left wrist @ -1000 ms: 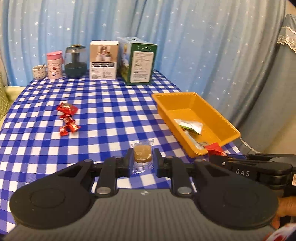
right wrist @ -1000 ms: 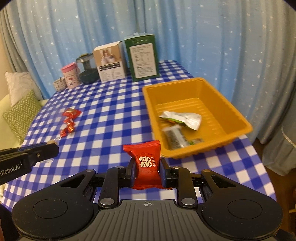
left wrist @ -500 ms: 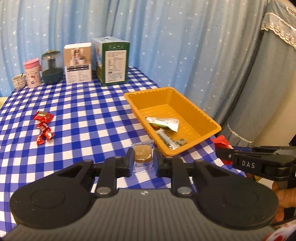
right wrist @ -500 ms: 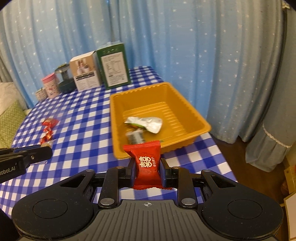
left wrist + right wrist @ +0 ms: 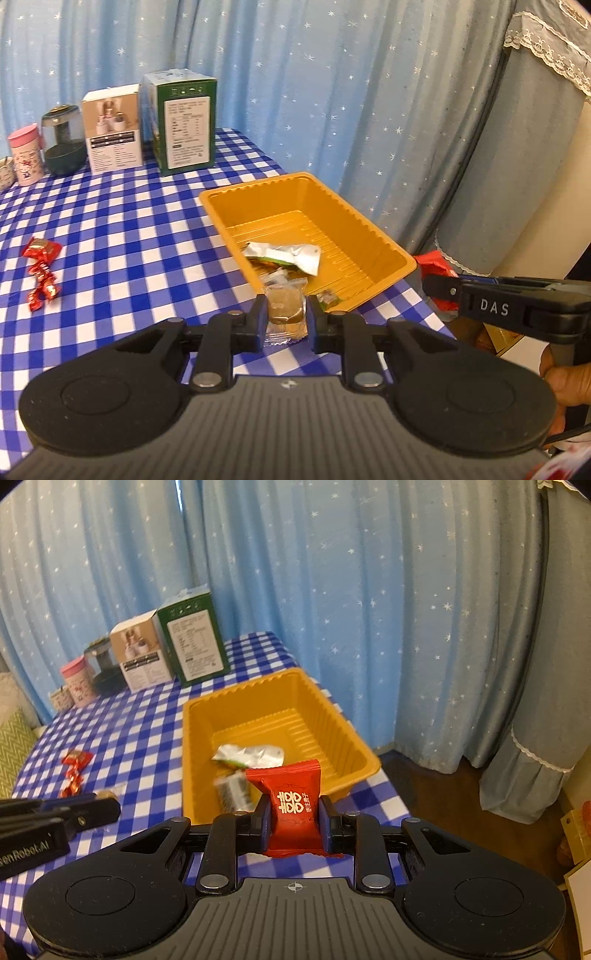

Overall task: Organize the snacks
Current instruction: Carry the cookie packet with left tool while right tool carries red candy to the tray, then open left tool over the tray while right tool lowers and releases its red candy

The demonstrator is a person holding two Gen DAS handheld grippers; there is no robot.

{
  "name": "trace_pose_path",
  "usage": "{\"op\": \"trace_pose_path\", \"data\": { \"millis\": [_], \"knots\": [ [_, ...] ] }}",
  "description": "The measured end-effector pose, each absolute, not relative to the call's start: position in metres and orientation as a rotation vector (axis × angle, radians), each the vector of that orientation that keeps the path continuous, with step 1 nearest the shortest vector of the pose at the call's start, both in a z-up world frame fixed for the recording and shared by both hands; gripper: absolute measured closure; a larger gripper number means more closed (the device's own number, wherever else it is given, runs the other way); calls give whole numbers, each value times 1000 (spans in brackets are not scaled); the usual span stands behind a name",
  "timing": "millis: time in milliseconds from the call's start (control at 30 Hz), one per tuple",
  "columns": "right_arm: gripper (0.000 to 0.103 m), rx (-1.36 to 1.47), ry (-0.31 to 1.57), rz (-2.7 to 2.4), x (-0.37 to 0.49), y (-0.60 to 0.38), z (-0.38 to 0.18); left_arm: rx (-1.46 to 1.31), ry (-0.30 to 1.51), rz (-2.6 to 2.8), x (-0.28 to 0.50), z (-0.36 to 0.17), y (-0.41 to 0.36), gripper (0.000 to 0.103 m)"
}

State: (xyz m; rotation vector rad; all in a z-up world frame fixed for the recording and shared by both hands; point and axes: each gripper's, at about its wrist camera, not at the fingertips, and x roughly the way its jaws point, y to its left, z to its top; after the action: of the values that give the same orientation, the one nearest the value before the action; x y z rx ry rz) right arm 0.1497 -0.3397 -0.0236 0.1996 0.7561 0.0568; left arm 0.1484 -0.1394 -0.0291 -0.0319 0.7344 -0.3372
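Both grippers have swung across toward the tray end of the table since 1 s ago; tray now sits dead ahead of each cam, and the red candies have slid off to the left of both views. Left gripper point(image 5: 286, 317) has its jaws pinching a clear-wrapped brown candy point(image 5: 285, 308), held upright just in front of the tray's near corner. Right gripper point(image 5: 294, 821) jaws clamp a red packet w/ white characters point(image 5: 293, 805), upright, in front of the tray's near rim; same packet shows as a red scrap at the tip of the right gripper in the left view. Orange plastic tray point(image 5: 332, 720) sits near the table's right edge on a blue/white checked cloth point(image 5: 129, 240); inside it a silver-and-green wrapper point(image 5: 249, 755) and a small dark-printed packet point(image 5: 232, 790), blurred. Loose red candies point(image 5: 40, 273) lie well apart from the tray, left side of the table. At the back: green box point(image 5: 184, 136), white box point(image 5: 112, 134) just beside it, then dark glass jar point(image 5: 62, 147) and pink cup point(image 5: 25, 155). A hand point(image 5: 563, 376) grips the right gripper's handle at the left view's right edge. Starry blue curtain point(image 5: 332, 572) behind it all
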Motion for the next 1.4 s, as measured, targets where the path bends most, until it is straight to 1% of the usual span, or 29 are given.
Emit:
{"op": "trace_pose_path", "data": {
  "millis": [300, 700, 1400],
  "knots": [
    [77, 164, 804, 71, 191, -346, -35, -40, 766, -356, 181, -44, -160, 84],
    [77, 110, 831, 83, 232, -346, -50, -36, 778, -367, 222, -51, -174, 84],
    [77, 70, 838, 81, 257, -345, -64, -24, 799, -377, 254, -69, -185, 84]
  ]
}}
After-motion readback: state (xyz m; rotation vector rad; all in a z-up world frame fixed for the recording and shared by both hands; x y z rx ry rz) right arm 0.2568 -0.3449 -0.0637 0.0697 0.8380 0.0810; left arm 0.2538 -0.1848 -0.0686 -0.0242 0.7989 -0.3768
